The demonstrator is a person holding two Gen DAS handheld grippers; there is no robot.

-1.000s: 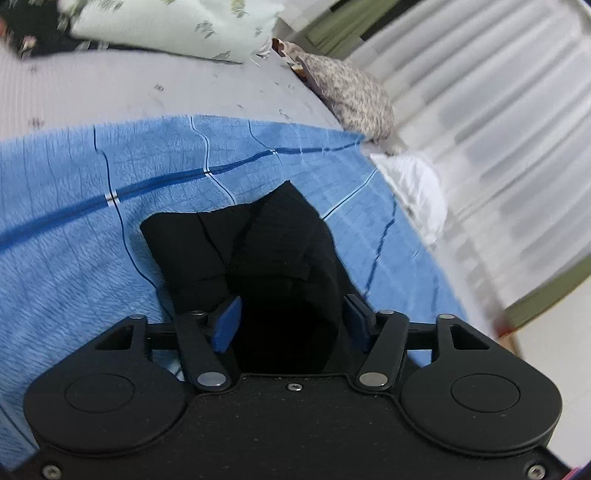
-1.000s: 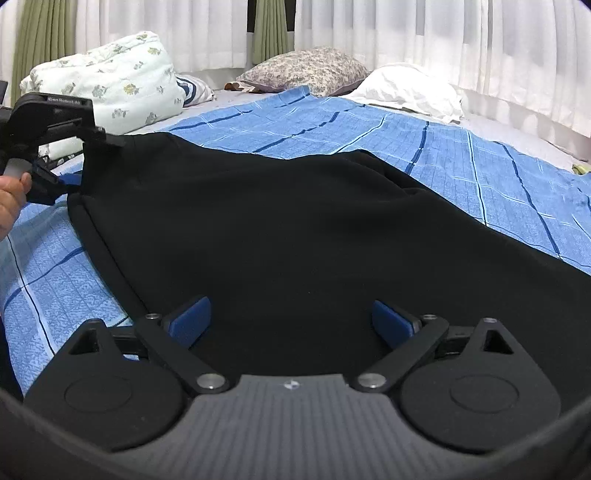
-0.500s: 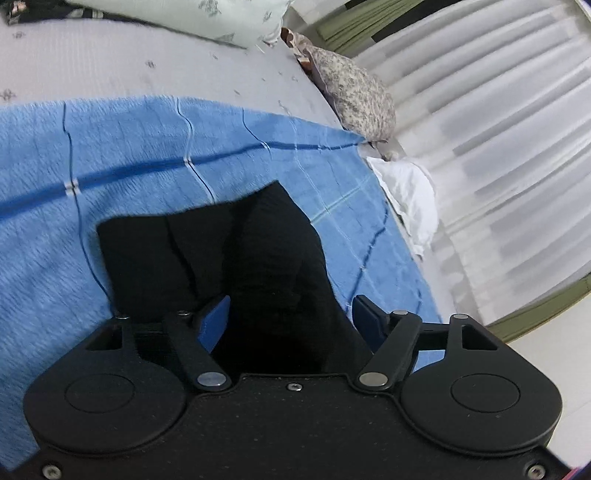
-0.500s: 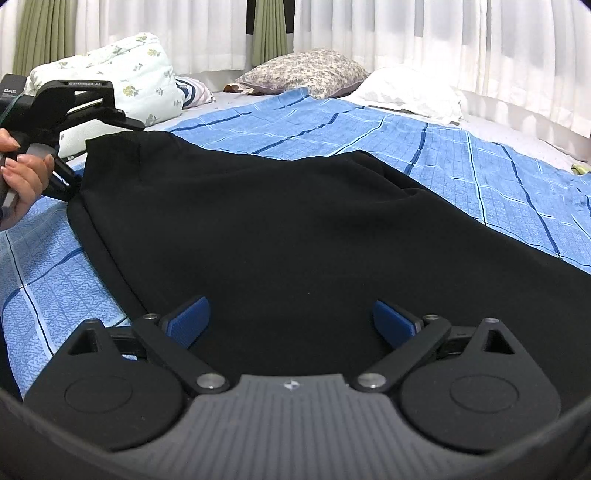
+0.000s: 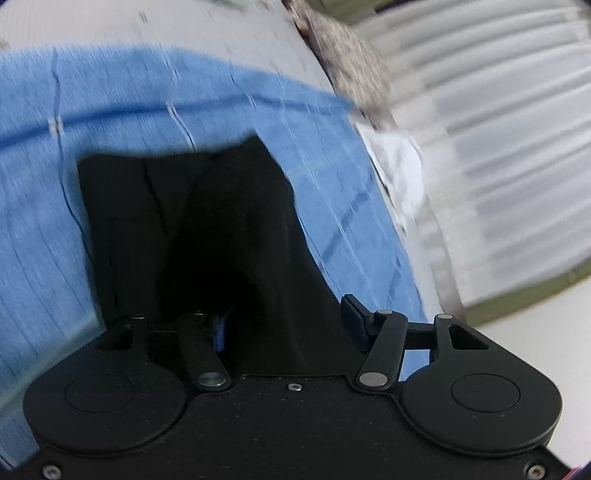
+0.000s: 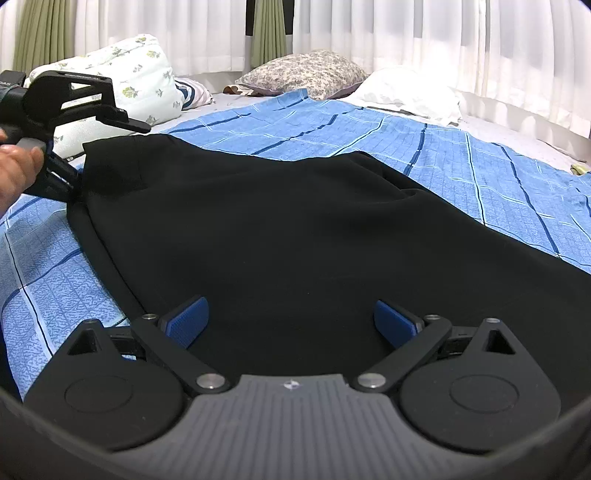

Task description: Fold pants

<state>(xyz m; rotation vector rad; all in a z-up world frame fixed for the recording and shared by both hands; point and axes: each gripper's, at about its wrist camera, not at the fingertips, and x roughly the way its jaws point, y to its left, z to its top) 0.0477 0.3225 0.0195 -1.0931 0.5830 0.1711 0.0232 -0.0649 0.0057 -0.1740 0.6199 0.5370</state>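
Left gripper [image 5: 284, 321] closing on black pants [image 6: 295, 236] corner, cloth between jaws (grip unsettled); right gripper [image 6: 290, 321] gaped wide, empty. Risk: thin bite, fold slipped.

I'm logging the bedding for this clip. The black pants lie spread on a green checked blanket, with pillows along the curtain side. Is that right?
Not quite: the blanket under the black pants is blue with darker and lighter lines forming checks, not green. The right wrist view shows it clearly; the only green there is the curtain strips behind. The pillows do lie along the curtain side.
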